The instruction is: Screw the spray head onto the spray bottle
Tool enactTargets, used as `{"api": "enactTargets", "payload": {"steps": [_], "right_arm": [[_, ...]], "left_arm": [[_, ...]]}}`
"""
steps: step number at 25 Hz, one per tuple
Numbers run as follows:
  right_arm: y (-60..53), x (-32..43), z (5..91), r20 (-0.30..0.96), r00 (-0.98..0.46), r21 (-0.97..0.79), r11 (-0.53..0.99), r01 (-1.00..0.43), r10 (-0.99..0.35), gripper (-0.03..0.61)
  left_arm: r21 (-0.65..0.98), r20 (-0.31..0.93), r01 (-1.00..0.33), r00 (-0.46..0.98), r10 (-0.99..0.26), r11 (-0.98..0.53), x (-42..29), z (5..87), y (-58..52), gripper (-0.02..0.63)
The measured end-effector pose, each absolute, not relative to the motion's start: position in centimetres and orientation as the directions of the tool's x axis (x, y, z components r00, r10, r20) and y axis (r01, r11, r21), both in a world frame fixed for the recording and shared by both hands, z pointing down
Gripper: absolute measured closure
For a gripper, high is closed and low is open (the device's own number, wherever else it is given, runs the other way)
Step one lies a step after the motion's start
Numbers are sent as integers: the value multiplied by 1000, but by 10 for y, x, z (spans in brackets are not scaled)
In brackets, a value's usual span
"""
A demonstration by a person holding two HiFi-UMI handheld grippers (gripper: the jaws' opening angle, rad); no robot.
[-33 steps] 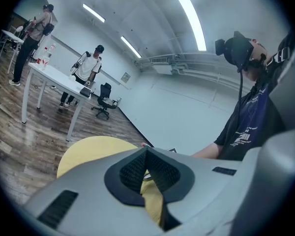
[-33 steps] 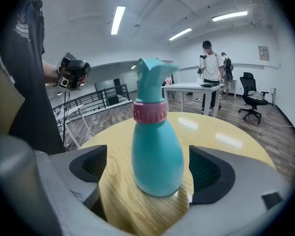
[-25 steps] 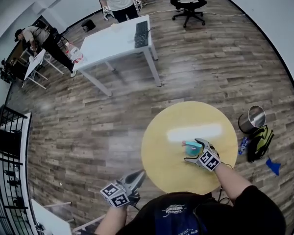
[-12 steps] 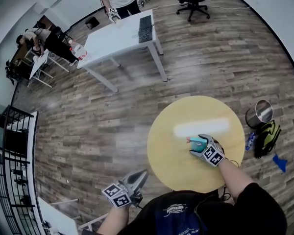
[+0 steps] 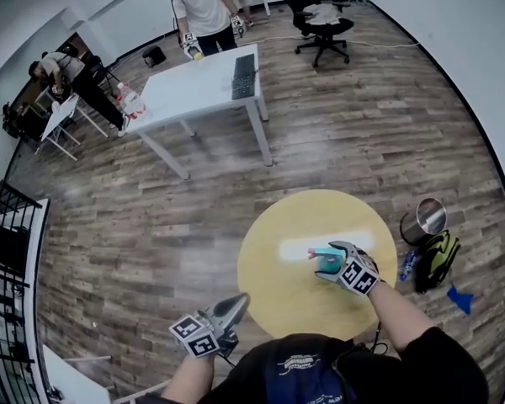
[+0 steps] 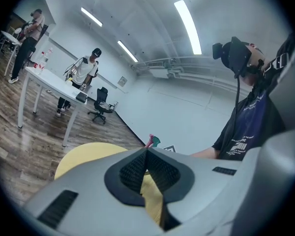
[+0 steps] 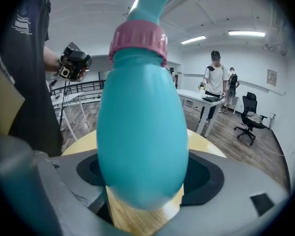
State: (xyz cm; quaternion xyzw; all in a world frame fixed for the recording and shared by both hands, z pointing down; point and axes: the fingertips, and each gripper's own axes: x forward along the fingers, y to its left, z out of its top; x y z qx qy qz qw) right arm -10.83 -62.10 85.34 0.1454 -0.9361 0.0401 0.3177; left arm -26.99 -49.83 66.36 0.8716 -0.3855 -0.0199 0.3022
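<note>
A teal spray bottle (image 5: 326,260) stands near the middle of the round yellow table (image 5: 286,225). Its spray head, with a pink collar (image 7: 137,41), sits on top. My right gripper (image 5: 330,263) is shut on the bottle's body from the near right side. In the right gripper view the bottle (image 7: 142,132) fills the space between both pads, its base just over the wood. My left gripper (image 5: 227,314) hangs off the table's near left edge, shut and empty. In the left gripper view its jaws (image 6: 146,151) meet, and the spray head's tip (image 6: 152,141) peeks above them.
A steel bin (image 5: 427,217) and a green-black bag (image 5: 433,259) sit on the floor right of the table. A white table (image 5: 202,78) with a keyboard stands further back, a person (image 5: 206,7) behind it. An office chair (image 5: 320,15) is at the far right.
My right gripper's jaws have closed in around the teal bottle. The left gripper has stayed where it was, shut.
</note>
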Motion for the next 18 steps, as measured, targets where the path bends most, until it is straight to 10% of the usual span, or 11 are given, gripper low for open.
{"api": "enactTargets", "payload": {"steps": [18], "right_arm": [[-615,-54,669,563,-798,-36,959,-282,-214,156]], "left_arm": [[314,148,-464,886,-440,-828,-138,522,-577,590]]}}
